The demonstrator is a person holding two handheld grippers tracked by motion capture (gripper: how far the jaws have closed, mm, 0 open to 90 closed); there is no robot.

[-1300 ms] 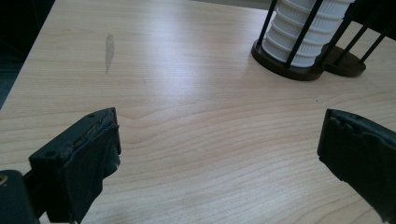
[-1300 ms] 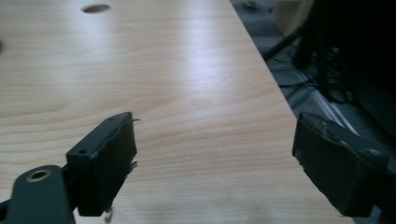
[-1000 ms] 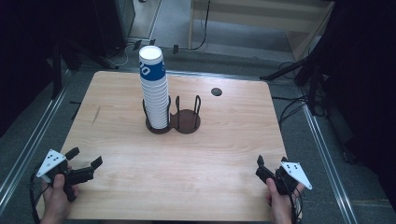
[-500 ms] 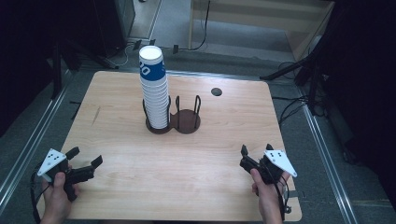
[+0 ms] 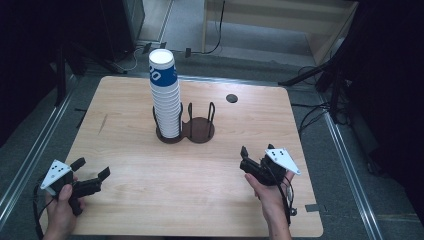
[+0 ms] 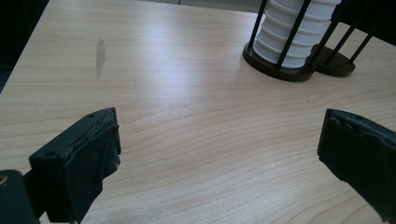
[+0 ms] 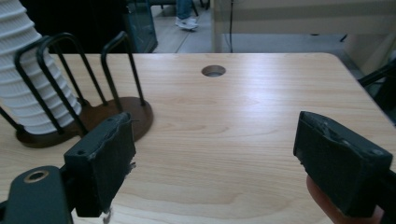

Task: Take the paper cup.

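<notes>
A tall stack of white ribbed paper cups (image 5: pixel 166 100), the top one banded blue, stands in the left slot of a dark two-slot wire holder (image 5: pixel 200 131). The holder's right slot is empty. My left gripper (image 5: pixel 91 168) rests near the table's front left corner, open, with nothing between its jaws; ahead of it lie bare wood and the cups (image 6: pixel 292 37) at far right. My right gripper (image 5: pixel 243 159) hovers front right of the holder, open and empty. In its view the cups (image 7: pixel 28 84) are at left and the empty slot (image 7: pixel 126 109) is just ahead.
The wooden table (image 5: pixel 125 150) has a round cable hole (image 5: pixel 231 98) behind and right of the holder and a grey smear (image 5: pixel 102 123) at left. Cables and dark stands lie on the floor around the table. A person's shoes show far back in the right gripper view.
My right gripper has moved left and forward from the table's front right edge toward the holder. The left gripper has barely shifted.
</notes>
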